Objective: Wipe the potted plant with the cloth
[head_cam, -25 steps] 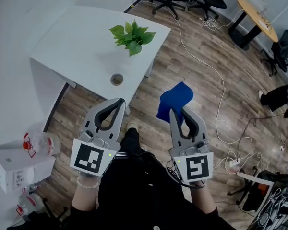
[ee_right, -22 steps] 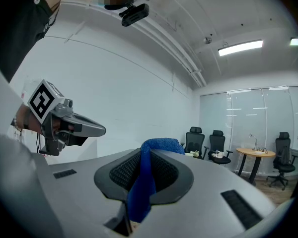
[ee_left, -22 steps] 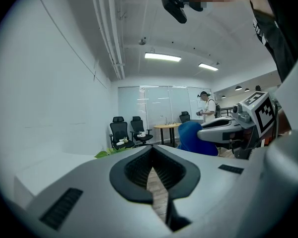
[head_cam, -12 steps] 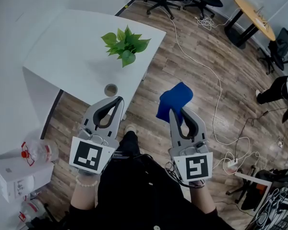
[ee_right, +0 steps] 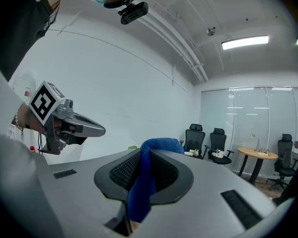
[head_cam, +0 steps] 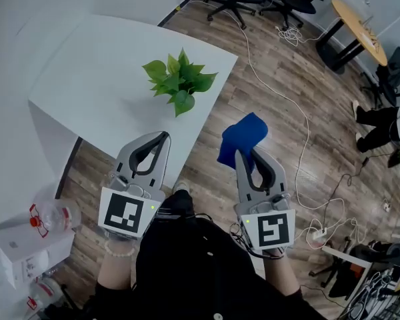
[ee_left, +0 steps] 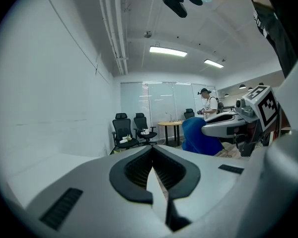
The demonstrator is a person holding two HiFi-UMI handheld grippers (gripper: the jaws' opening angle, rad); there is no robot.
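While the right gripper [head_cam: 248, 154] pinches the blue cloth [head_cam: 244, 136] at frame centre, left gripper [head_cam: 165, 137] jaws pressed together, empty, potted plant [head_cam: 180, 81] on white table [head_cam: 87, 79], upper left.

The right gripper [ee_right: 145, 155] pinches the cloth [ee_right: 139, 190] between its fingers; the left gripper [ee_right: 100, 130] hangs at left, chairs [ee_right: 195, 135] behind.
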